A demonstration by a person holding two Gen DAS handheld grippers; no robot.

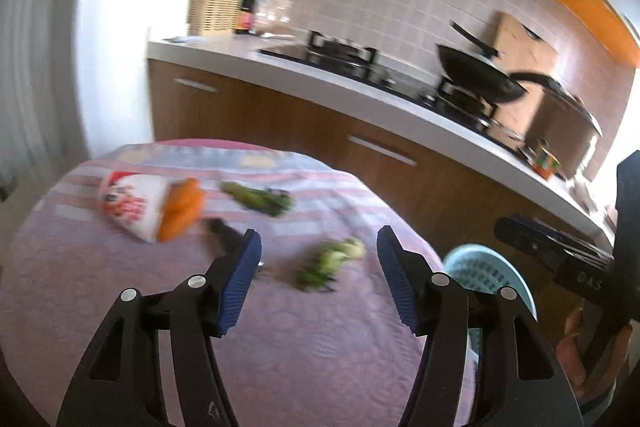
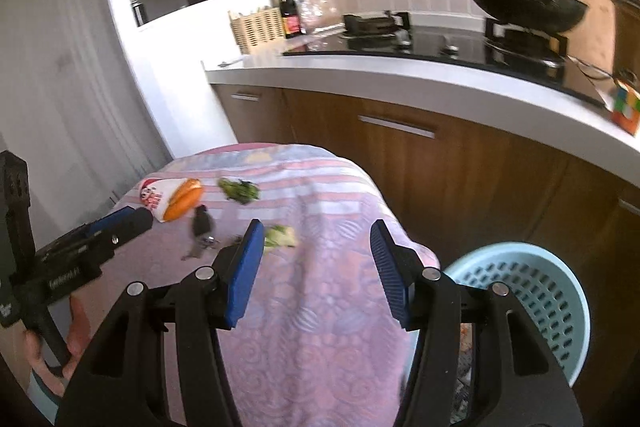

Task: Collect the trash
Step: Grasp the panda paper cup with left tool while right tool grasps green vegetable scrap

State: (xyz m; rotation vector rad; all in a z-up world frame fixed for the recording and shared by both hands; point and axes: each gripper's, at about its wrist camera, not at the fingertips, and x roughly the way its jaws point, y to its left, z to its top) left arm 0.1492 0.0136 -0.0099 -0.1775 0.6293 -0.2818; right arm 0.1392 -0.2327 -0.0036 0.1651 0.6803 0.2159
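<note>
Vegetable scraps (image 1: 330,263) blurred on table (image 1: 280,347) — left tongs (image 1: 318,253), right tongs (image 2: 316,245) both agape, empty.

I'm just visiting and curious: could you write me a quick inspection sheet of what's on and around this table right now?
Surface: small table under a pink patterned cloth.
Job's things: two leafy green scraps; a bun in a printed wrapper; pale blue perforated basket beside the table.
Clutter: dark key fob with keys.
Grippers: left hand-held gripper and right hand-held gripper both open, empty, above the cloth.
Cables: nothing seen.
Surroundings: kitchen counter with hob, black wok, sauce bottle, colour cube.
</note>
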